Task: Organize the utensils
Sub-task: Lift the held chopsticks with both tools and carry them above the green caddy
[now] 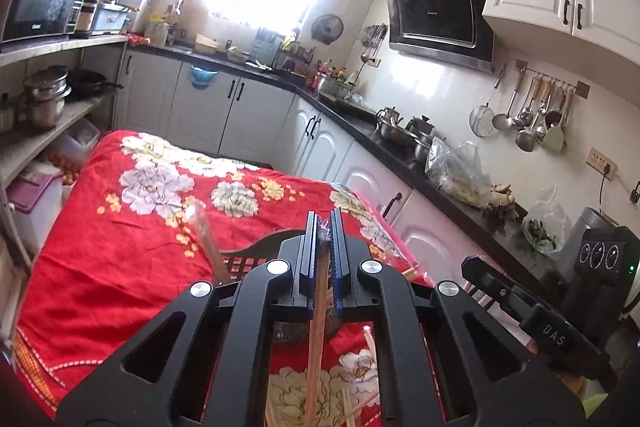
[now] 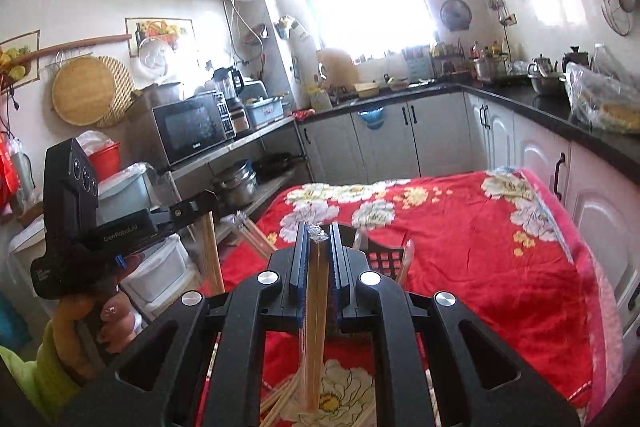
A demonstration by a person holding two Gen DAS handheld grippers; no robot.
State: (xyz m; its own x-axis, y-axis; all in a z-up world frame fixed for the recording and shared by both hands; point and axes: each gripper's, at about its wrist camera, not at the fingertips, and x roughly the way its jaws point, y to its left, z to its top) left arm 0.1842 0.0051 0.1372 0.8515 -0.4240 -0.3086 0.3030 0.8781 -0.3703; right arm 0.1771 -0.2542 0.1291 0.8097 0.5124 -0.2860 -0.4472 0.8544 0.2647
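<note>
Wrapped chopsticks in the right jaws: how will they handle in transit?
The wrapped chopsticks look stiff: they hang straight below the right gripper. Probably light, being thin wooden sticks. The glossy clear sleeve may be slippery, and pinched only at the top end, the pack could pivot or slide out.

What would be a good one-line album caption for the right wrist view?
Right gripper clamps wrapped chopsticks above a red floral tablecloth in a sunlit kitchen.
</note>
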